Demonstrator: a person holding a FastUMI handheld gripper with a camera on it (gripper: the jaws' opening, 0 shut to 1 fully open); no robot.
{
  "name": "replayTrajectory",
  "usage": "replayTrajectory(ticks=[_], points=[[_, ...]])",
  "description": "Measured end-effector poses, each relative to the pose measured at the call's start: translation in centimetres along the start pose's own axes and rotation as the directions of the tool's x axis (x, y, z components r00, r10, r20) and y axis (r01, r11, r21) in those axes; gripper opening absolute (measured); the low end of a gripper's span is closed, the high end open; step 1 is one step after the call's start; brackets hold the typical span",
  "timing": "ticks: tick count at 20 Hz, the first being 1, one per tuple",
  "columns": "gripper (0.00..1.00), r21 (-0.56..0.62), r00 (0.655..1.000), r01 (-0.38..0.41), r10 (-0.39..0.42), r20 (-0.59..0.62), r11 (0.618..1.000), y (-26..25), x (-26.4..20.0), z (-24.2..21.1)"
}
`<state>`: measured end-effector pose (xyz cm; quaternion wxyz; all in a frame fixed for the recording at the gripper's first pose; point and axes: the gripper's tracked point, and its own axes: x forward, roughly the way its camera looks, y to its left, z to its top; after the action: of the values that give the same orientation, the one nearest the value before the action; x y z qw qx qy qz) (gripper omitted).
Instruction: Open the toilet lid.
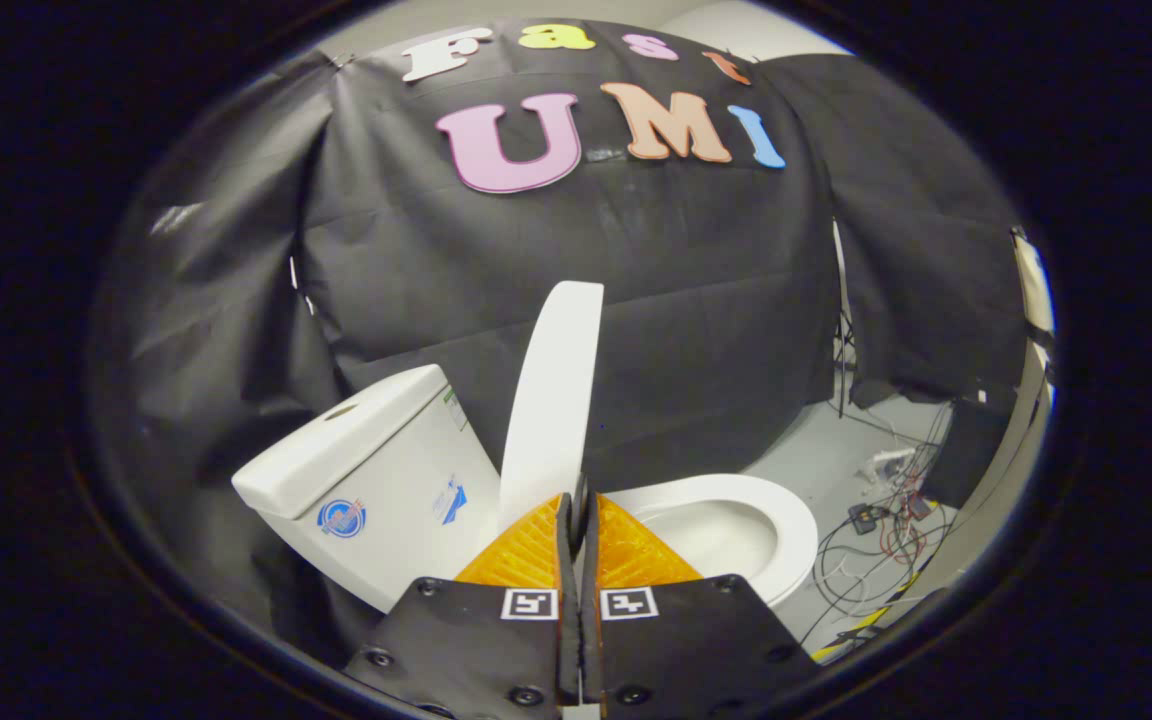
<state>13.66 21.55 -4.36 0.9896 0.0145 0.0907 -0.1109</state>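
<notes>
Gripper view. The toilet lid (553, 400) is standing raised, seen nearly edge-on. Its long axis is running almost vertical, with the free end pointing up and leaning slightly away from the tank (376, 480), toward the bowl side. The lower end of the lid is disappearing behind the fingertips.

The gripper (577, 500) is sitting with its two fingers (526, 550) pressed together, only a thin dark seam showing between them. The tips are lying right at the base of the lid. Whether the lid's edge is caught in that seam is not something I can tell; the tips overlap the lid's lower end and hide the contact.

Taking the lid as landmark: the tank is standing just beside it on one side, tilted in this view, its cover (341, 440) on top and two small stickers on its side face. On the lid's other side, the seat ring (786, 530) is lying flat and exposed, the bowl (706, 530) opening inside it. The ring is starting close to the lid's base and reaching away from it.

Beyond the seat, farther from the lid, a tangle of cables (886, 530) is lying on the pale floor (816, 450). Behind the lid, black cloth (636, 290) is hanging as the booth wall.
</notes>
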Motion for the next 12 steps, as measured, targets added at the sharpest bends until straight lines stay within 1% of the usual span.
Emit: replayTrajectory(ticks=[3, 5, 8, 12], points=[[0.01, -0.026, 1.0, 0.004, -0.004, 0.027, 1.0, 1.3, -0.1, 0.2], [0.01, -0.024, 1.0, 0.017, -0.016, 0.026, 1.0, 1.7, -0.4, 0.4], [0.01, -0.049, 0.999, 0.031, -0.029, 0.036, 0.998, 1.8, -0.4, 0.0], [0.01, -0.165, 0.998, 0.048, -0.04, 0.054, 0.985, 2.8, -0.6, 0.1]])
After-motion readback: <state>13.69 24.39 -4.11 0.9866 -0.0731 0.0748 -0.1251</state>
